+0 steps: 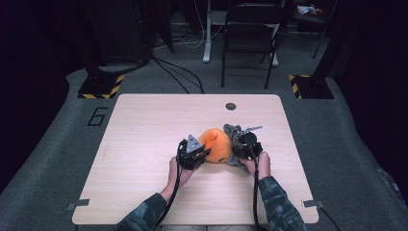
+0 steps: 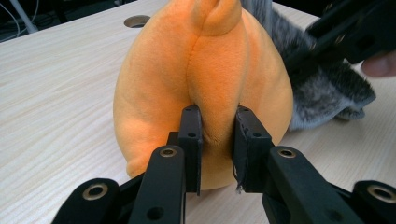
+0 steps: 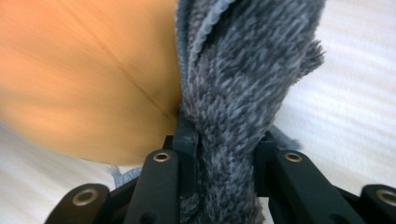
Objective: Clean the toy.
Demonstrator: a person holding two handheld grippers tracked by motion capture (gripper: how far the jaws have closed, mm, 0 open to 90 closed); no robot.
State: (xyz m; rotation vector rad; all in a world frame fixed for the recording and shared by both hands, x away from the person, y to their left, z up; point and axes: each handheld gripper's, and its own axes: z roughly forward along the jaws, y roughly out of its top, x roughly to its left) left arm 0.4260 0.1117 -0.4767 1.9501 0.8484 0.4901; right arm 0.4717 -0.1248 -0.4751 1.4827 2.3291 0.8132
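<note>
Centrally on the bench [image 1: 144, 125] sits an orange plush toy [image 1: 216, 145], rounded and pear-shaped, soft and seamed down its middle. In the high view it lies a little right of the bench's centre, between the two tools. A grey fuzzy cloth [image 1: 234, 139] lies against its right side, touching it.

From the left tool's own camera, the plush toy [image 2: 205, 84] stands wide at the base and narrows toward the top, with a raised fold of fabric running down its front. The left tool [image 2: 217, 142] has its two black jaws nearly closed, pinching that fold between the pads. Behind and to the right of the toy, the grey cloth [image 2: 322, 88] trails onto the wood.

From the right tool's camera, the grey cloth [image 3: 243, 93] is thick and shaggy, rising up the middle of the picture. The right tool [image 3: 224, 158] is closed on it, the pile bulging out between the narrow jaws. The orange toy [image 3: 84, 70] is blurred at the left, pressed against the cloth.

In the high view, the left tool [image 1: 195, 153] is at the toy's left flank and the right tool [image 1: 248, 143] at its right, over the cloth. Each is held in one of the person's hands, forearms in patterned sleeves coming in from the near edge. A small round hole [image 1: 231, 106] marks the bench's far side.
</note>
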